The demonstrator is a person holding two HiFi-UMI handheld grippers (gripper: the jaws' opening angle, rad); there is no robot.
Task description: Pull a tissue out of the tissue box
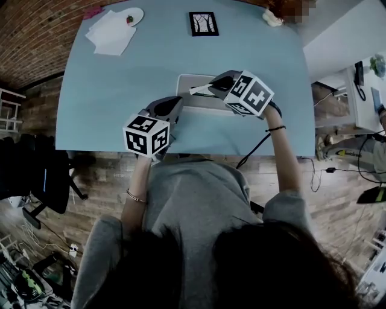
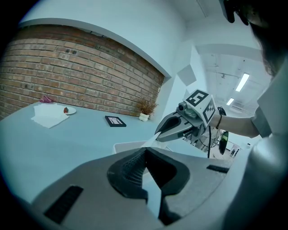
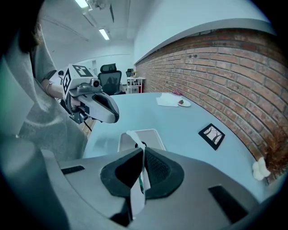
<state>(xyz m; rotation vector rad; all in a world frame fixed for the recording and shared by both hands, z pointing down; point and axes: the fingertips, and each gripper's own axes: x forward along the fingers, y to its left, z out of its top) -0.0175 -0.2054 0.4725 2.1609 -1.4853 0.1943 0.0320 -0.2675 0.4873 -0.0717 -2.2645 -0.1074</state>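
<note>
A: Head view first: where is the tissue box?

B: It lies flat on the pale blue table, close to the person's edge, with its opening facing up.

A: And the right gripper?

B: It is over the box's top, tilted downward. In the right gripper view its jaws are pinched together on a white tissue. A short strip shows beyond the tips, above the box's opening. The rest runs back between the pads toward the camera.

A: What about the left gripper?

B: It sits just beside the box's near left corner and points toward the box. I cannot tell whether it touches the box. In the left gripper view its tips are pressed together with nothing between them.

A: Is anything else around the box?

B: A black picture frame lies beyond the box, toward the table's far edge. A stack of white paper with a small plate beside it is far off to the box's left. A little white pot stands far off to its right.
</note>
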